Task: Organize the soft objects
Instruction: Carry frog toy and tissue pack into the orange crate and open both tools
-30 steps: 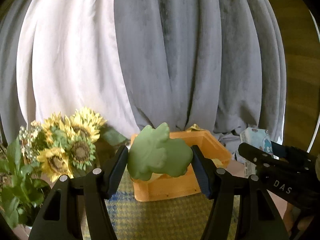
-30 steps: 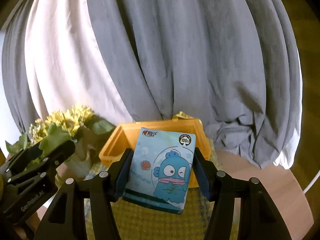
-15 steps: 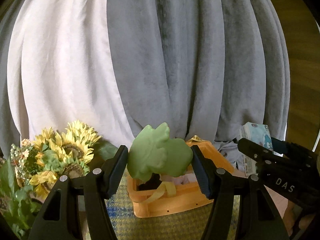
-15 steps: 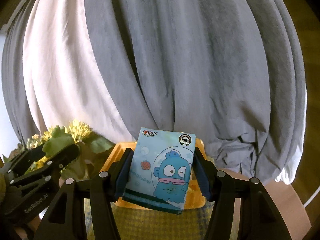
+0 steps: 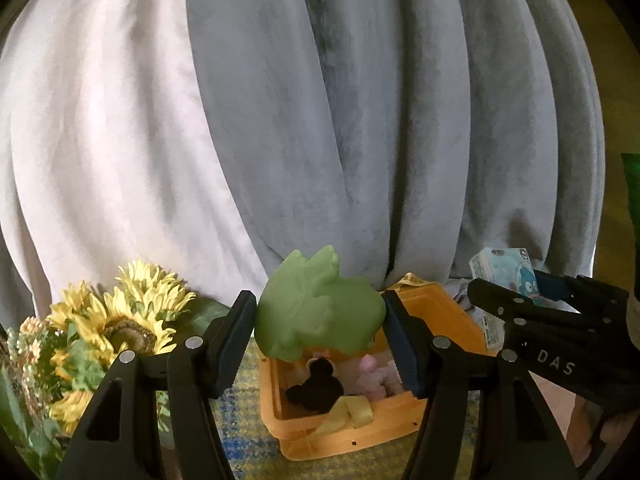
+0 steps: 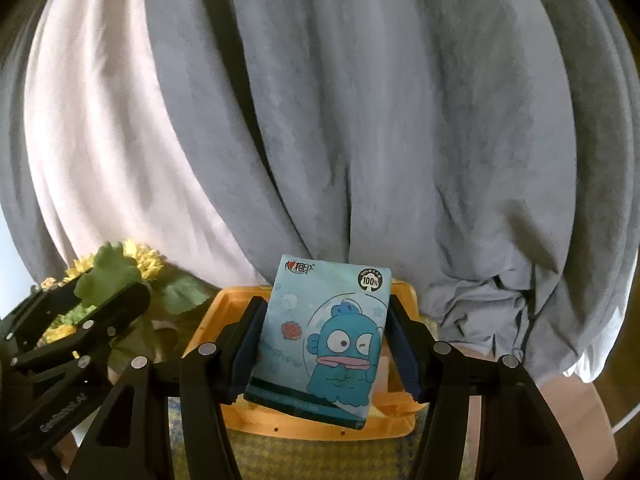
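My left gripper (image 5: 320,340) is shut on a soft green toy (image 5: 316,312), held just above the near rim of an orange bin (image 5: 348,440). Inside the bin lie a black plush with round ears (image 5: 316,388), a pink plush (image 5: 374,380) and a yellow strap (image 5: 352,412). My right gripper (image 6: 320,344) is shut on a blue tissue pack with a cartoon fish (image 6: 324,344), held over the same orange bin (image 6: 312,420). The right gripper shows at the right of the left wrist view, the left gripper with the green toy (image 6: 108,272) at the left of the right wrist view.
A bunch of sunflowers (image 5: 120,320) with green leaves stands left of the bin. The bin rests on a yellow and blue checked cloth (image 5: 240,420) over a wooden table (image 6: 576,412). Grey and white curtains (image 5: 320,120) hang close behind.
Both grippers have moved forward toward the bin with their loads. The bin has grown larger and lower in both views, and its inside with the plush toys now shows.
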Demonstrator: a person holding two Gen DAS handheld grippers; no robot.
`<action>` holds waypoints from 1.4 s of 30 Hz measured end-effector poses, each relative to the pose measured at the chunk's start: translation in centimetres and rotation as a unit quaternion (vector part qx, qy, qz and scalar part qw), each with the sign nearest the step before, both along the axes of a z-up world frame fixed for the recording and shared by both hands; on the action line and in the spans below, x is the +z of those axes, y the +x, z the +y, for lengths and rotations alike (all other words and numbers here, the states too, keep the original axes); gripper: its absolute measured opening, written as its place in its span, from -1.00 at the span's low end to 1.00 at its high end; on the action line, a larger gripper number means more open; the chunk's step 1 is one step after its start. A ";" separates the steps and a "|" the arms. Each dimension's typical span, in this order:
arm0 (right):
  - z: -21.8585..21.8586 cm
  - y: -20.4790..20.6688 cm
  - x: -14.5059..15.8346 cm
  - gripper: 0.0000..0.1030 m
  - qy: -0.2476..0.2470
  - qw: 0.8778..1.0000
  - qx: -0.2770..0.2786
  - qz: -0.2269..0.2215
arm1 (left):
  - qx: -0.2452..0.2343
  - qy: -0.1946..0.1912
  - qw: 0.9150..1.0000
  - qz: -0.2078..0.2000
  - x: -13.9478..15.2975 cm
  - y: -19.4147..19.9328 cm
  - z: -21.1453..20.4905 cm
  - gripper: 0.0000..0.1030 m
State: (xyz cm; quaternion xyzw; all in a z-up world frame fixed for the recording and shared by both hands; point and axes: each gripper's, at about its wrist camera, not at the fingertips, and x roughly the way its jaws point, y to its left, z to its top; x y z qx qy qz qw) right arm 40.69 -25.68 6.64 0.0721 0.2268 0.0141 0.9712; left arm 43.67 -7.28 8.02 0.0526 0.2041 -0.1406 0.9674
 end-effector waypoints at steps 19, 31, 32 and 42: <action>-0.5 9.5 -3.8 0.16 -0.018 0.992 0.021 0.123 | -0.005 0.026 0.993 0.118 -4.7 7.9 -1.9 0.22; -0.2 12.6 -6.3 0.16 -0.054 0.982 0.032 0.180 | -0.011 0.058 0.982 0.180 -7.9 11.0 -3.2 0.22; -0.2 12.8 -6.5 0.16 -0.056 0.981 0.033 0.184 | -0.010 0.060 0.981 0.183 -8.1 11.2 -3.2 0.22; -0.4 14.5 -8.4 0.16 -0.057 0.971 0.047 0.229 | -0.012 0.071 0.971 0.228 -10.1 12.6 -3.6 0.23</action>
